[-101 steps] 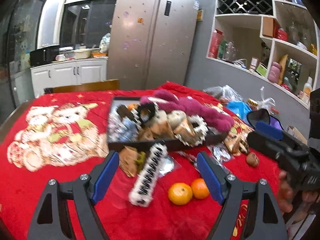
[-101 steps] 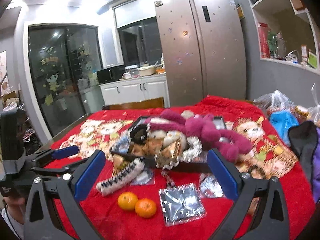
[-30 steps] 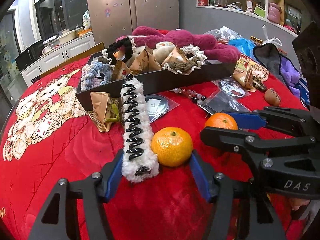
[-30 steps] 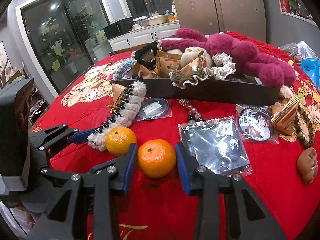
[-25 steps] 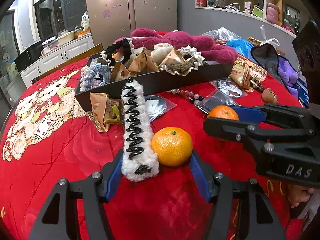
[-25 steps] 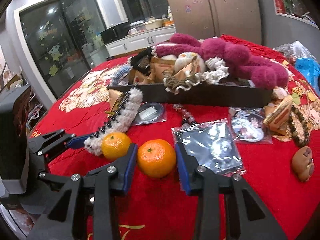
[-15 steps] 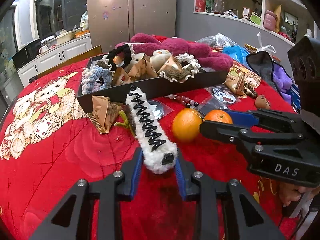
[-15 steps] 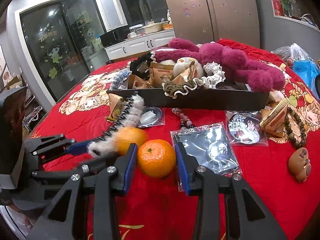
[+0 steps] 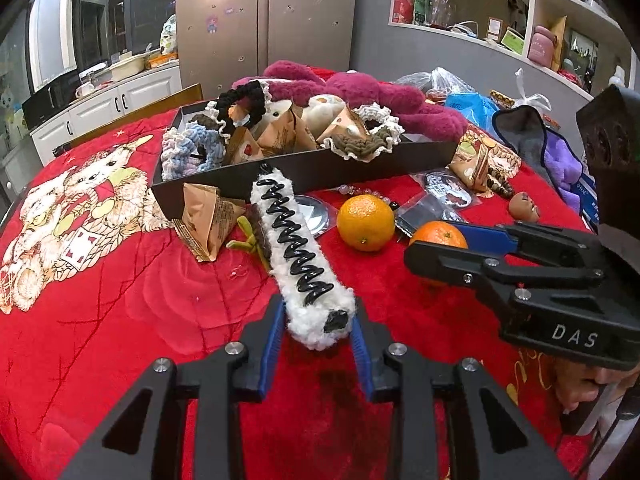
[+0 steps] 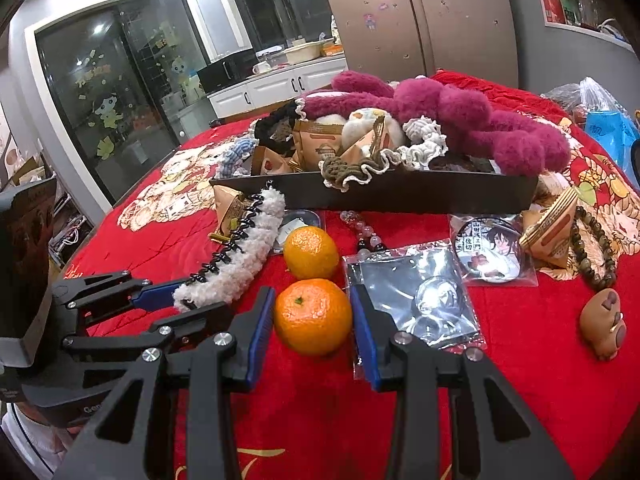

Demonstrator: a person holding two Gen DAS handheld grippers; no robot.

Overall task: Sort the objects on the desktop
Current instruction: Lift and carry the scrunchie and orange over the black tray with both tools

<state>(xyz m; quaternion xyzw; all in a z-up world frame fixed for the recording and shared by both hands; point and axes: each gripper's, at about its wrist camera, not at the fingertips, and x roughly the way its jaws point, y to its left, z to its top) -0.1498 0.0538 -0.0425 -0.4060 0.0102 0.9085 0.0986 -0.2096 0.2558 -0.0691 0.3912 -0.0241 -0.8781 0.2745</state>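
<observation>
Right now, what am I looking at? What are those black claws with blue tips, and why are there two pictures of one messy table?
No robot here: a person holds a hand-held gripper in each hand, and each carries its own camera looking along its two fingers. That gives two pictures of one table.

In the left camera's picture, the left hand-held gripper has just closed on the near end of a fluffy white hair clip. In the right camera's picture, the right hand-held gripper is shut on an orange.

A second orange lies free on the red tablecloth. Behind stands a dark tray piled with scrunchies, paper packets and a plush toy.
</observation>
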